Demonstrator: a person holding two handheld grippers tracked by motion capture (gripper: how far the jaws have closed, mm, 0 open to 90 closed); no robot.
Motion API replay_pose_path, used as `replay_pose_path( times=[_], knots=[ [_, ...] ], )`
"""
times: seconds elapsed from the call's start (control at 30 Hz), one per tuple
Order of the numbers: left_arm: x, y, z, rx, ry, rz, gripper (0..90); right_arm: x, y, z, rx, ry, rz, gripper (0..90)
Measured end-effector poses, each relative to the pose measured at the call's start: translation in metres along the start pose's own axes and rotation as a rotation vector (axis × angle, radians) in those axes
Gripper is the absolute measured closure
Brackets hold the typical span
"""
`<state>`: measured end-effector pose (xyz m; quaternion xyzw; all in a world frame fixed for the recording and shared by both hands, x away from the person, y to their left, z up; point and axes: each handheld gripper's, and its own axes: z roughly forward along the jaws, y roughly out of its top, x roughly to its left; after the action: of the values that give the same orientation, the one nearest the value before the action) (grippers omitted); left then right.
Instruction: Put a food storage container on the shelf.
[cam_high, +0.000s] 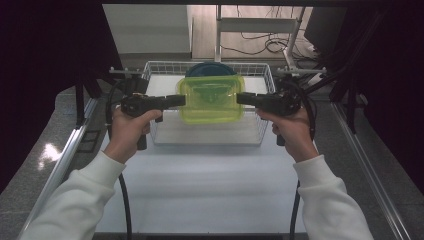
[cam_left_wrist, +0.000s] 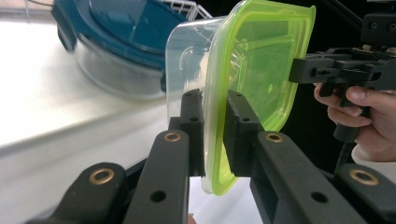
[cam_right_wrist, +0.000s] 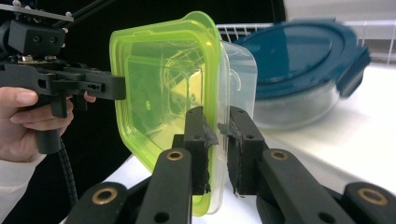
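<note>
Two grippers: one at the left (cam_high: 182, 100), one at the right (cam_high: 239, 98). Two hands: left (cam_high: 131, 126) and right (cam_high: 292, 129). Two tubs: one clear tub with a green lid (cam_high: 212, 98) in the middle, one with a blue lid (cam_high: 210, 69) at the far side. One wire basket (cam_high: 207, 141), one white table (cam_high: 205, 185)

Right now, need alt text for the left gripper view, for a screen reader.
The left gripper clamps the edge of a clear container with a lime-green lid; the right gripper grips its far edge, held by a hand. Behind sits a blue-lidded round container in a wire basket.
</note>
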<state>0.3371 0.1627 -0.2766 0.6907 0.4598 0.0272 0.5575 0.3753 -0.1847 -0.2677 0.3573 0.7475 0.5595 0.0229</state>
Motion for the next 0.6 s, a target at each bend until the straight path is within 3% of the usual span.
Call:
replay_pose_path(
  times=[0.37,0.6],
  knots=[
    [0.012,0.040,0.005,-0.001,-0.008,0.011,79.6,-0.014,0.037,0.010,-0.029,0.000,0.030,78.2],
    [0.025,0.057,0.008,0.005,-0.029,-0.022,79.6,-0.017,0.053,0.017,-0.026,-0.015,0.042,78.1]
  ],
)
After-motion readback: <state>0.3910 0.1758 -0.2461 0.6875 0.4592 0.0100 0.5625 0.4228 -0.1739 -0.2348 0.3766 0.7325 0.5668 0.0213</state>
